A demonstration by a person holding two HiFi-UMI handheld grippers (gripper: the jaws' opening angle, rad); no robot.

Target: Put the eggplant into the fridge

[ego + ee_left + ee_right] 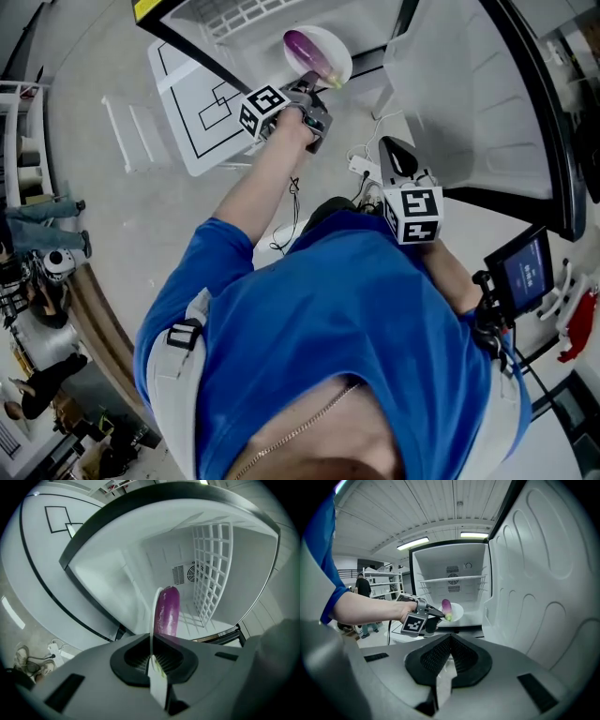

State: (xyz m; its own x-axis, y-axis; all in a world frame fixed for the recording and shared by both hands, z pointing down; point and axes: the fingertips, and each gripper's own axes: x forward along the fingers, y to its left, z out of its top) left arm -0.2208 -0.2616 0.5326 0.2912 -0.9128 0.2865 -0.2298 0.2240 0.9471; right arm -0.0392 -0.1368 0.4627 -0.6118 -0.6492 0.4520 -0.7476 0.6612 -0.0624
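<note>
Starting at the left, the white tabletop (187, 131) with the black outlines doesn't matter anymore. Your plate (343, 56) is already past its right edge and sitting in the mouth of the open fridge (452, 564). Your left gripper (315, 90) has its jaws pinched on the thin rim of that plate. The eggplant (168, 611) is just lying loose on top, long axis pointing into the fridge, green stem end nearest the claw. I can't tell whether the plate is touching the fridge floor yet. Since it's only a rim pinch, I'd guess the far side wants to droop, and a round eggplant will roll off if it does. So hold the wrist level, go in slow and low under the wire shelf (211, 569), and get the plate flat on the floor before you loosen anything. Over on the right, your right gripper (397, 157) is pressed shut on nothing, hanging near your chest, well apart from the fridge. The door (543, 573) is wide open beside it, so that hand is free to steady things or swing the door later.
</note>
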